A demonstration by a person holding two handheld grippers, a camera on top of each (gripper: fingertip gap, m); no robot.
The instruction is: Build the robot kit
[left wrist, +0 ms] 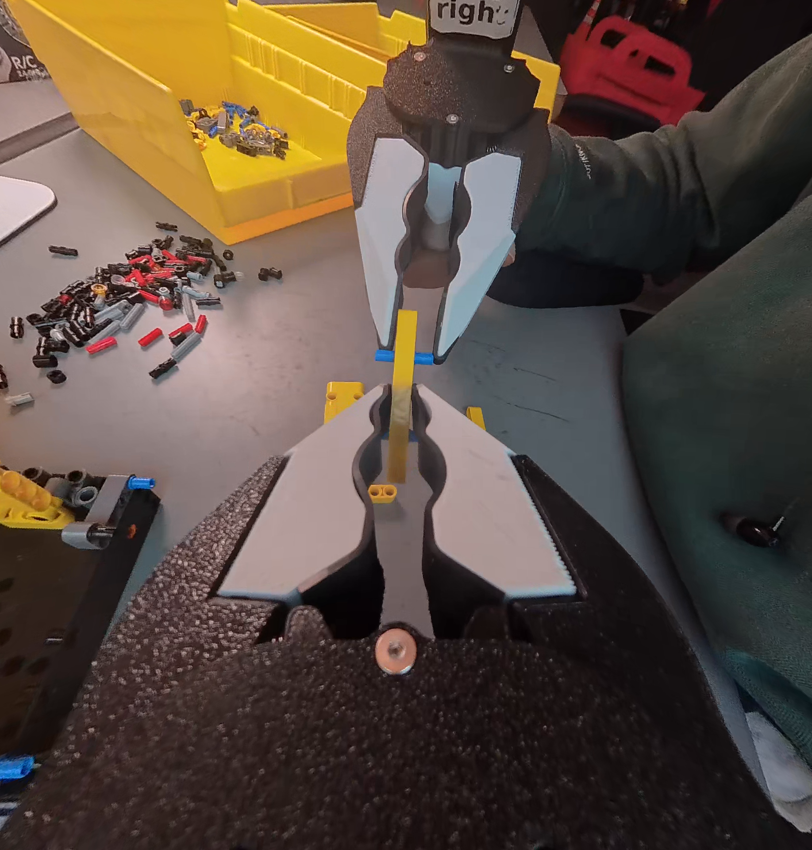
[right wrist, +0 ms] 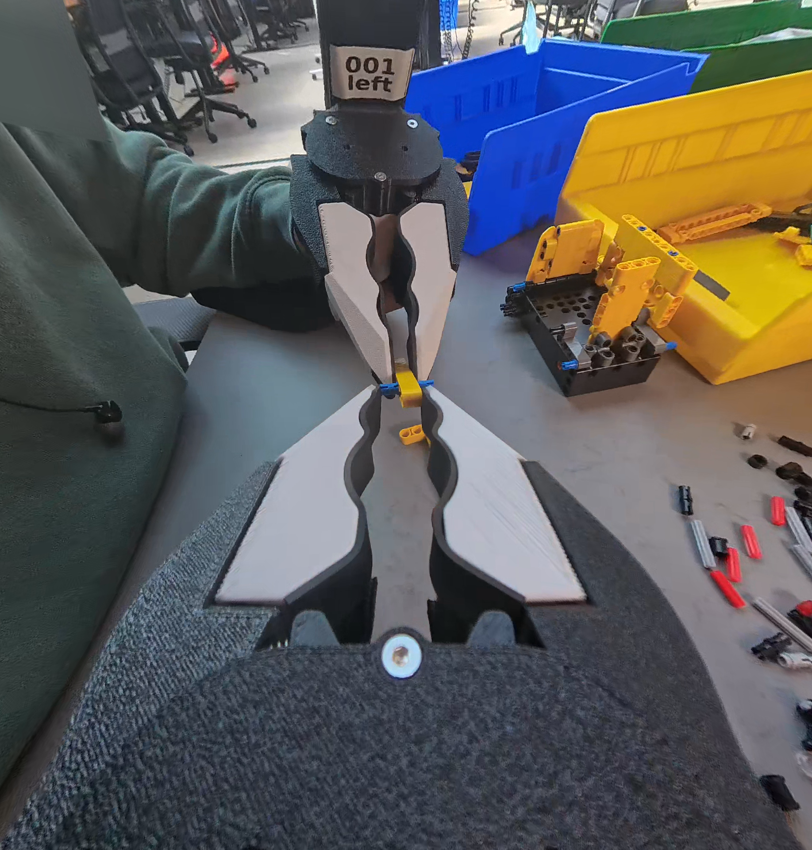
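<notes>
The left gripper fills the near part of its own view. Its jaws are pinching a long thin yellow beam, seen edge-on, that rises out between the tips toward the right gripper. The beam is flat and narrow. A blue pin goes across it near its far end and sticks out on both sides.

The right gripper comes from the far side, held by a person in a dark green sleeve. Its jaws are narrowly spread on either side of the beam, and the tips are at the two ends of the blue pin; I cannot tell if they press it.

Under the grippers, on the grey worktop, lies a small yellow two-hole piece. To the left lies a heap of loose black, red and grey pins. Beyond it stands a yellow bin with small parts. At the near left is a partly built yellow and black model.
</notes>
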